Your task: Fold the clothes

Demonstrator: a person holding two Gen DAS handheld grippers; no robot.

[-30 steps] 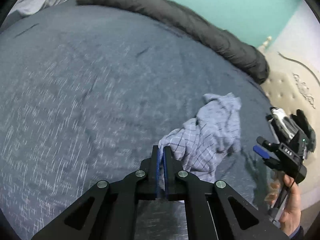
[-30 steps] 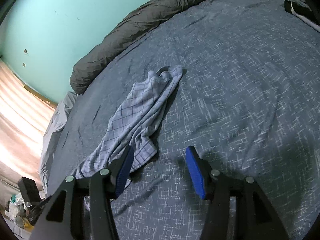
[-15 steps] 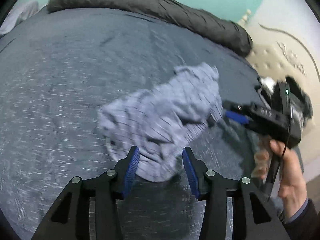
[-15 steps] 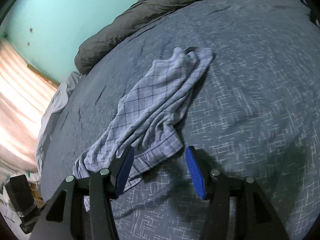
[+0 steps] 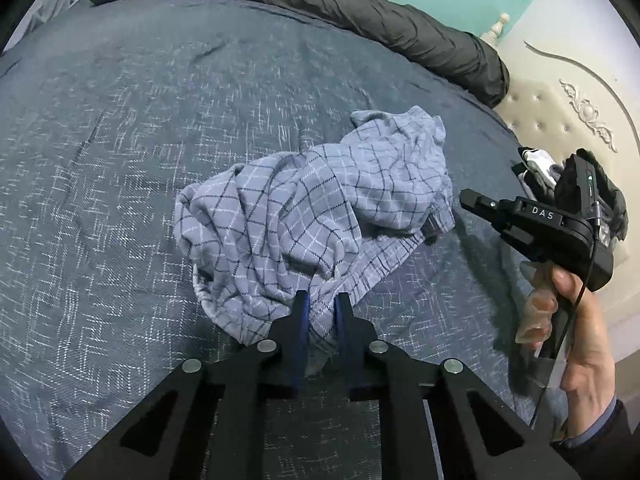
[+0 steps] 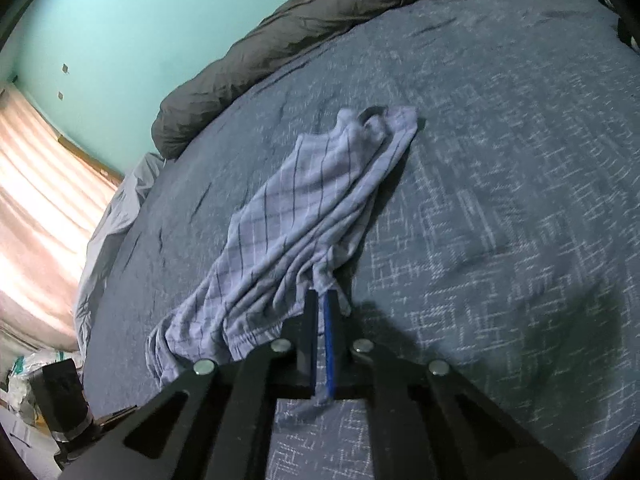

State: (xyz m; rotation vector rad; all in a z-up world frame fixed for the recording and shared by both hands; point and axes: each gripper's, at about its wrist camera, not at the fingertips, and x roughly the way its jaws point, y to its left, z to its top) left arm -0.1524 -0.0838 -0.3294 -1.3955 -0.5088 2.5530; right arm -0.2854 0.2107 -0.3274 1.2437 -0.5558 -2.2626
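The shorts (image 5: 320, 216) lie crumpled in a long heap near the middle of the bed (image 5: 120, 160), light checked cloth that looks thin, soft and limp. It should weigh almost nothing, sag wherever it is unsupported and bunch easily, so the best hold is likely on the gathered waistband, at two spread points, to let the legs hang flat. The left tongs (image 5: 321, 306) are pinched together on cloth at the near edge of the heap. The right tongs (image 6: 320, 300) are likewise clamped on a fold at the waistband end, a scrap of fabric showing below the pads. The bed carries a dark blue flecked cover, soft enough to dimple. A grey duvet (image 5: 320, 4) is rolled along the far edge, a cream headboard (image 5: 560, 120) stands at the right, and the wall (image 6: 140, 40) is turquoise.
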